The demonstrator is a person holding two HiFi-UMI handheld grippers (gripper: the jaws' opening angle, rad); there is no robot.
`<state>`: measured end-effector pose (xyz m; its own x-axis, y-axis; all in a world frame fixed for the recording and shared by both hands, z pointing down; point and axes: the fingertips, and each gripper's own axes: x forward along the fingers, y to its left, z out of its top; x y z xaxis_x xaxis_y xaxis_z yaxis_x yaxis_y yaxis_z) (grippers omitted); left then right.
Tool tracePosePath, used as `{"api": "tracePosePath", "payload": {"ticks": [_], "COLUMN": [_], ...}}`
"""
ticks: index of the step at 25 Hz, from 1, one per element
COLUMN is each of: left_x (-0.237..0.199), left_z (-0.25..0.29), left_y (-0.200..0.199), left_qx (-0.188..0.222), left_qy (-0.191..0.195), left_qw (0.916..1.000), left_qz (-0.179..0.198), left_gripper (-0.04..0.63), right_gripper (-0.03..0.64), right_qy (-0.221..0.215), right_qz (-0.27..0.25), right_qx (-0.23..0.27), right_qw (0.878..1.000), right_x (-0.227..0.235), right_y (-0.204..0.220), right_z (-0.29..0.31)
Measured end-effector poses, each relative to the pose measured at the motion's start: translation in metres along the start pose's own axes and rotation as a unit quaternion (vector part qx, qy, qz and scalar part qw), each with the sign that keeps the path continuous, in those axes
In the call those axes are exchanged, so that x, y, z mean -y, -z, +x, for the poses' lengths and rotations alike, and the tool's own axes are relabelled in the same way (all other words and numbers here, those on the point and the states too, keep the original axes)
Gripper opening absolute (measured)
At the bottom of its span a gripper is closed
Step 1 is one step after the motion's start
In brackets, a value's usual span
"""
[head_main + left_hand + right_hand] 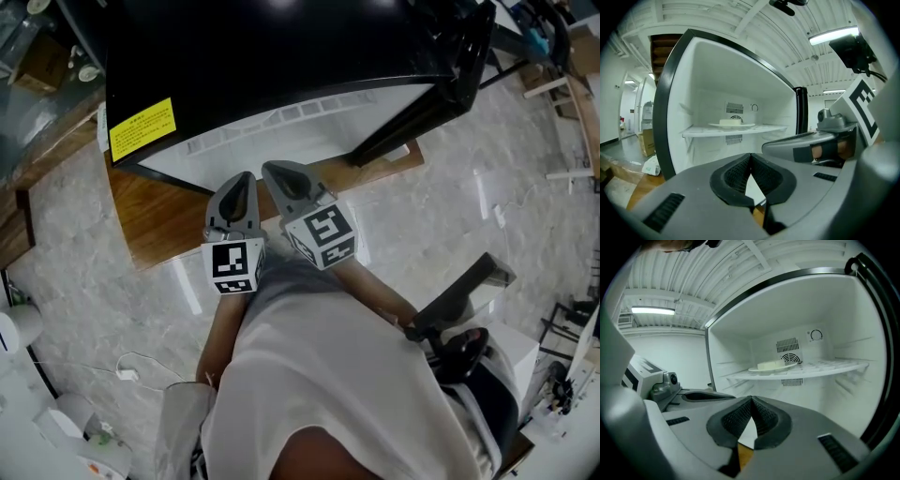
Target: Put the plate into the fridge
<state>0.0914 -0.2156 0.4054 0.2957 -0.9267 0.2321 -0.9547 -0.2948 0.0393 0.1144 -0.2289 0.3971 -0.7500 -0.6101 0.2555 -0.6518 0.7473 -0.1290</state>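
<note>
Here, left gripper point(245, 178) and right gripper point(274, 170) side by side, jaws together, empty, facing open fridge point(281, 56).

The scene is lit brightly by ceiling tubes point(833, 35); glare is thrown on the glossy floor point(483, 183). Both gripper views are bent and darkened at the edges.

We could read no word or number anywhere. A yellow label point(142, 128) sat on the black top of the fridge point(281, 56), near its corner. It carried a few lines of small dark print, perhaps a warning, too fine for us to make out. The left gripper point(242, 180) and right gripper point(277, 172) bore black-and-white square markers point(234, 263), which were patterns rather than letters.
</note>
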Motion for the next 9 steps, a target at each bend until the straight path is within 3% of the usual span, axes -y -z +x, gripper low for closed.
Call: {"api": "tracePosePath", "payload": {"ticks": [9], "left_x": [0.015], "left_z": [-0.006], "left_y": [0.014], "left_qx": [-0.017], "left_qy": [0.030], "left_qw": [0.9994], "left_qz": [-0.008], "left_gripper": [0.020], "right_gripper": [0.017], "right_qy": [-0.020], "right_qz": [0.015], "right_qx": [-0.015], "right_qw": [1.000], "right_x": [-0.009], "right_y": [0.015], "right_z": [0.001]}}
